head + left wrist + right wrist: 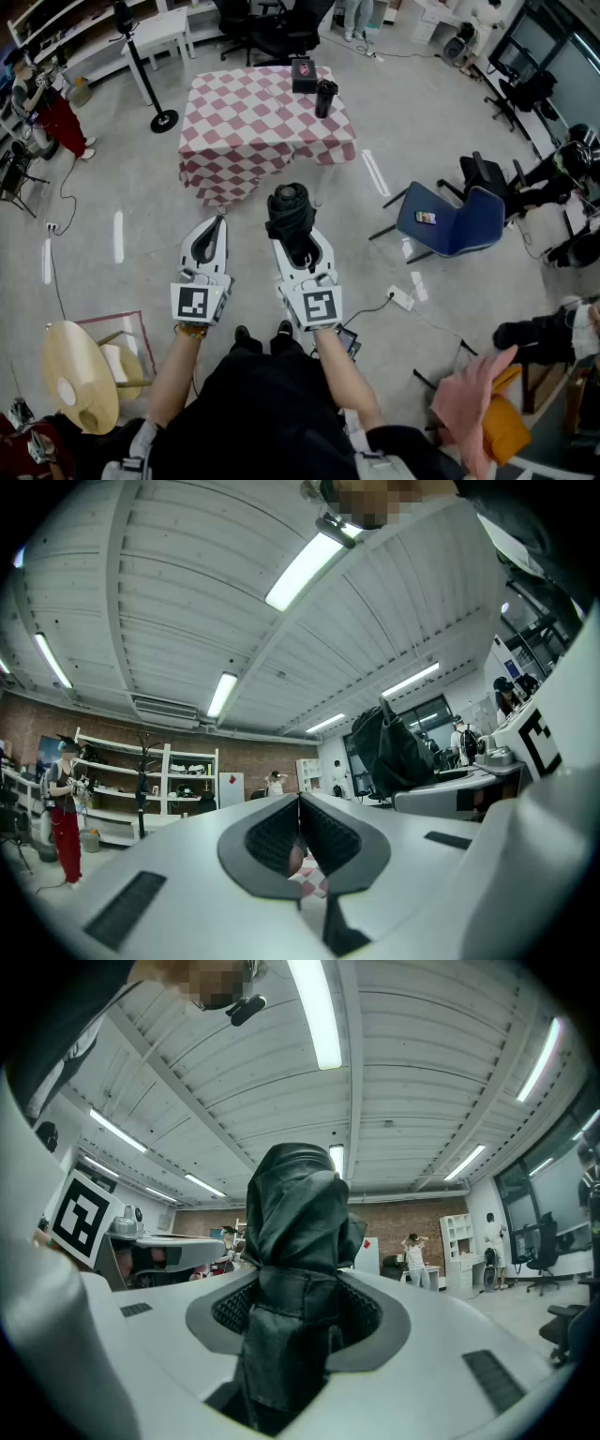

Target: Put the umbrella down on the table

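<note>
1. Holding a folded black umbrella (289, 208) off the floor, the right gripper (300, 246) stands on the near side of the table (246, 131). In the head view it is a little short of the table's near edge, toward its right corner.
2. In the right gripper view the right gripper (298, 1290) has its jaws spread fairly wide. Both ribbed pads press the sides of the umbrella (295, 1213), whose bunched fabric rises past the jaw tips, while its strapped body fills the gap between them.
3. The umbrella is not on the table; it hangs in front of the draped red-and-white checked cloth.
4. The left gripper (217, 223) is also on the near side of the table, beside the right gripper and toward the table's left half.
5. In its own view the left gripper (299, 808) has its jaws brought together at the tips with nothing gripped. A scrap of the checked cloth shows through the small gap below them.
6. On the far right part of the tabletop stand a black box (303, 75) and, just nearer, a dark tumbler (324, 97).
7. A blue chair (450, 223) stands to the right of the table and nearer the camera, well apart from it.
8. A floor stand (163, 120) with a round base stands just off the table's far left corner.
</note>
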Demonstrator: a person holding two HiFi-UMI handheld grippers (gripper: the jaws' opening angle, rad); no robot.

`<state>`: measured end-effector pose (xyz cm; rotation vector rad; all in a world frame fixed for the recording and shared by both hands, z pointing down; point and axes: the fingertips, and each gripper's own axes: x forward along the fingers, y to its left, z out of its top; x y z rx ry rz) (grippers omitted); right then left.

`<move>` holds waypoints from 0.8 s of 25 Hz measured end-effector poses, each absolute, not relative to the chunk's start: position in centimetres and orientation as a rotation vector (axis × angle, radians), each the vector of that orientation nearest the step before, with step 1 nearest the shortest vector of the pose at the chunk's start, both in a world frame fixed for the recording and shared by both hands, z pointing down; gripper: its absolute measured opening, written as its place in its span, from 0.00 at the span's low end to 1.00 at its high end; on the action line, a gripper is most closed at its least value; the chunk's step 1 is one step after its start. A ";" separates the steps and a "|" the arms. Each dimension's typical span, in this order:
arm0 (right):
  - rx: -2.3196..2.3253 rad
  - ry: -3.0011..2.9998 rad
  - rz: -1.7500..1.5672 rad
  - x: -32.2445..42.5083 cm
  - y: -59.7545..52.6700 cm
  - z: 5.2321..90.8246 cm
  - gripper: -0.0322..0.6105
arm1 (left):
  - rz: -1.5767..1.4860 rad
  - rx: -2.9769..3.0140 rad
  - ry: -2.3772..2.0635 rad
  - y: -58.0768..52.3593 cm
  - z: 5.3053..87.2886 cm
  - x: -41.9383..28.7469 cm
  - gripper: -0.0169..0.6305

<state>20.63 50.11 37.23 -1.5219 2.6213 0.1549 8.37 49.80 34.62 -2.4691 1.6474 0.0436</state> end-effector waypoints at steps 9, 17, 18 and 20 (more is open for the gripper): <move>-1.465 2.682 0.197 20.4 49.9 37.4 0.39 | 0.032 -2.472 1.640 49.8 34.8 9.6 0.05; -1.449 2.687 0.224 19.8 47.3 37.3 0.39 | 0.055 -2.467 1.643 47.6 35.2 9.8 0.05; -1.447 2.688 0.225 19.4 47.1 37.4 0.39 | 0.050 -2.468 1.647 47.3 35.2 9.5 0.05; -1.447 2.689 0.224 18.6 46.7 37.4 0.39 | 0.027 -2.471 1.656 47.1 35.2 8.8 0.05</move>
